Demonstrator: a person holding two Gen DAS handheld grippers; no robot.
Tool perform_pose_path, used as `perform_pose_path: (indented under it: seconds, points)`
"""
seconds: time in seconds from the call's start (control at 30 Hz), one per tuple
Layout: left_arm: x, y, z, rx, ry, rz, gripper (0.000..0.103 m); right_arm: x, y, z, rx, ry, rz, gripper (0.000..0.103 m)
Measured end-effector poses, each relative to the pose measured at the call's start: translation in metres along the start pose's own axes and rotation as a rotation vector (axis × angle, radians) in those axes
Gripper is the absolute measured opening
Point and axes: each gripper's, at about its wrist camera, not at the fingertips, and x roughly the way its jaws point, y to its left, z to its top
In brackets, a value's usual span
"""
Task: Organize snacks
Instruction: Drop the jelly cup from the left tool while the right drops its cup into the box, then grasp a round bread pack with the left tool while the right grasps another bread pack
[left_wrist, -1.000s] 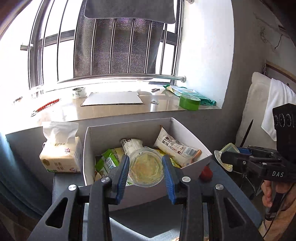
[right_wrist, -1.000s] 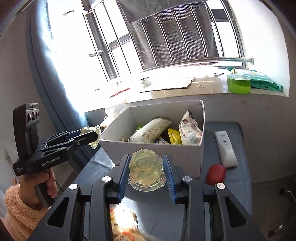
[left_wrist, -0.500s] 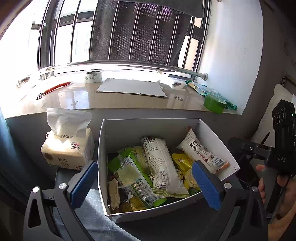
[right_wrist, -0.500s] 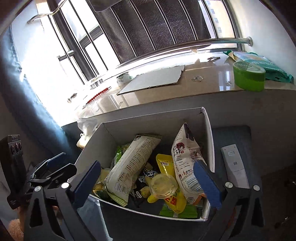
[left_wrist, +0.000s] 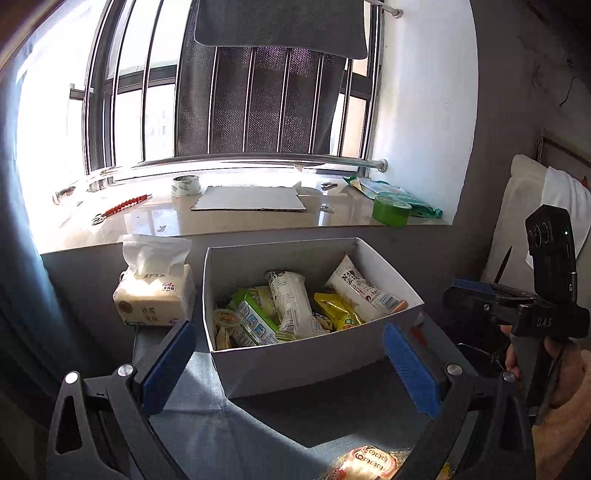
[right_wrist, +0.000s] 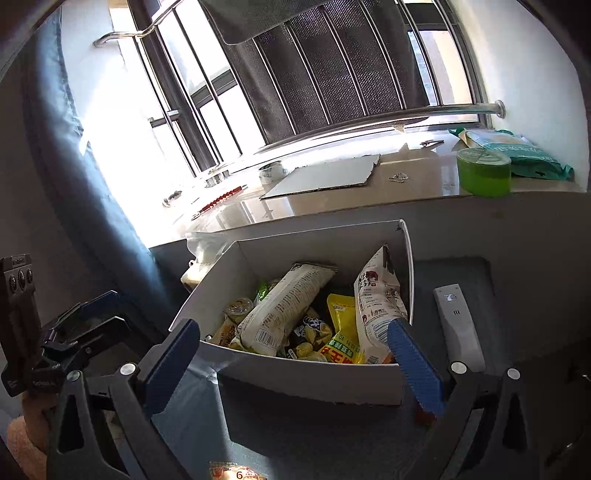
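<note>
Your white box (left_wrist: 303, 354) sits on the grey table (left_wrist: 258, 424), crammed with snack packets: white, green, yellow (left_wrist: 338, 310). Your left gripper (left_wrist: 291, 365) and right gripper (right_wrist: 293, 363) both gape wide, holding nothing, just before the box

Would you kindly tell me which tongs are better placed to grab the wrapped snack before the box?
Probably left: both are open and empty, but the wrapped snack shows nearer the left tongs; at the right tongs it barely peeks in.
</note>
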Motion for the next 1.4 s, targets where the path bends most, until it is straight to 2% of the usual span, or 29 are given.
perform_pose_path:
  seconds: [0.2,0.33,0.47,0.63,1.0,1.1,1.2,1.3,1.33,1.4]
  points:
    - [-0.055,-0.023,-0.060,-0.016,-0.028,-0.027,0.103,-0.064,0.016,-0.058,-0.092,-0.045,0.022,0.103]
    - [-0.073,-0.029,-0.108,-0.116,-0.013,-0.059,0.103,-0.093,0.021,-0.108,-0.125,-0.047,-0.002,0.103]
    - [-0.076,-0.033,-0.150,-0.202,0.032,-0.061,0.103,-0.101,0.018,-0.161,-0.043,0.018,-0.073,0.103]
    - [-0.080,-0.037,-0.172,-0.213,0.060,-0.063,0.103,-0.087,0.015,-0.211,0.046,0.121,-0.069,0.103]
    - [-0.082,-0.037,-0.175,-0.217,0.052,-0.077,0.103,-0.027,0.035,-0.214,0.033,0.253,-0.090,0.103]
    - [-0.083,-0.036,-0.177,-0.215,0.054,-0.073,0.103,-0.005,0.038,-0.213,0.019,0.297,-0.142,0.103]
    - [-0.082,-0.034,-0.180,-0.227,0.058,-0.080,0.103,0.007,0.040,-0.210,0.015,0.300,-0.184,0.103]
    - [-0.080,-0.032,-0.183,-0.232,0.072,-0.068,0.103,0.016,0.046,-0.208,-0.040,0.329,-0.227,0.103]
    - [-0.079,-0.032,-0.184,-0.233,0.072,-0.068,0.103,0.017,0.048,-0.208,-0.056,0.330,-0.231,0.100]
    - [-0.078,-0.032,-0.185,-0.234,0.075,-0.070,0.103,0.016,0.054,-0.209,-0.097,0.316,-0.220,0.082]
